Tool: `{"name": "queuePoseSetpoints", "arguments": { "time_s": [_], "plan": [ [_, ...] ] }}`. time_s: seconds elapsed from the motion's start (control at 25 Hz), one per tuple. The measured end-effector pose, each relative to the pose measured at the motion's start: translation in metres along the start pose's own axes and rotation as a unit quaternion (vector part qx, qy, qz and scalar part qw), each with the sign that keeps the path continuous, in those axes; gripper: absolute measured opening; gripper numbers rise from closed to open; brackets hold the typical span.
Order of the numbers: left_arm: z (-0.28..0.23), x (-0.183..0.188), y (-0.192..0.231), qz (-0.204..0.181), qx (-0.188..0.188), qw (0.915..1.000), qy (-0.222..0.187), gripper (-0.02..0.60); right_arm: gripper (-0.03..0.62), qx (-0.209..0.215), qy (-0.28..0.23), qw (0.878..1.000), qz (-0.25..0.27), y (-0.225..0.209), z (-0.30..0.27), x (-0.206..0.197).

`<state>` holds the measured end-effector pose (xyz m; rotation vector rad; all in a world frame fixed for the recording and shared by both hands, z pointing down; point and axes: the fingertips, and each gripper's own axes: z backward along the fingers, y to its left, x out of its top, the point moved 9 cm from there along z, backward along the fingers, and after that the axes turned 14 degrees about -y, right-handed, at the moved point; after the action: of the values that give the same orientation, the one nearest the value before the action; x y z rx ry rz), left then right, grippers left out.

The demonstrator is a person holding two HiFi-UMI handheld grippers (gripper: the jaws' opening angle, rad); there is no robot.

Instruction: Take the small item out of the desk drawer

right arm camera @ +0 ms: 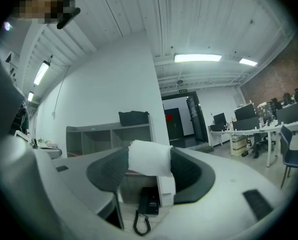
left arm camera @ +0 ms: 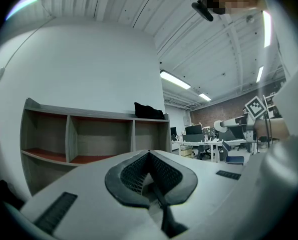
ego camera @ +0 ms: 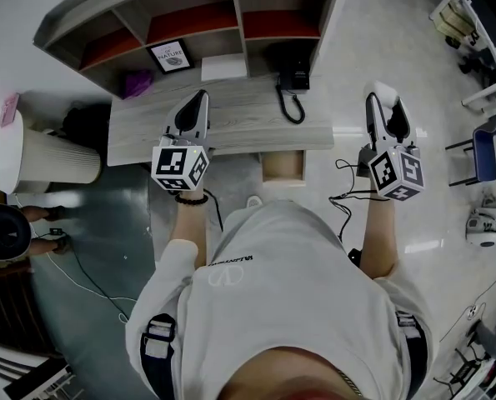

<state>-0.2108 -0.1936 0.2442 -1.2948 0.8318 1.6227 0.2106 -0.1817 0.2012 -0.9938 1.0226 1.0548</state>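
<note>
White and soft, the small item [right arm camera: 149, 156] is pinched in the right tongs [right arm camera: 150, 173], level beside the table [ego camera: 231, 119] and clear of the open drawer [ego camera: 282, 167], so it seems to be out. Left tongs [left arm camera: 150, 168] are closed and empty, apparently spare.

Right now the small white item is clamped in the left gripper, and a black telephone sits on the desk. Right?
No. The small white item is clamped in the right gripper, not the left gripper, as the right gripper view shows. The black telephone does sit on the desk.
</note>
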Motion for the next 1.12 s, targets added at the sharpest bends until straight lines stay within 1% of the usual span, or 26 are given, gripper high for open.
{"name": "queuePoseSetpoints", "arguments": {
  "time_s": [0.76,1.12],
  "plan": [
    [-0.0018,0.0034,0.0009,0.006,-0.006,0.9999,-0.007,-0.002,0.250,-0.004,0.009,1.000,-0.010,0.0000,-0.0012,0.0002],
    [-0.0028,0.0030,0.0010,0.007,-0.006,0.9999,-0.010,-0.002,0.250,-0.015,0.008,1.000,-0.011,-0.0040,-0.0001,0.0008]
  ]
}}
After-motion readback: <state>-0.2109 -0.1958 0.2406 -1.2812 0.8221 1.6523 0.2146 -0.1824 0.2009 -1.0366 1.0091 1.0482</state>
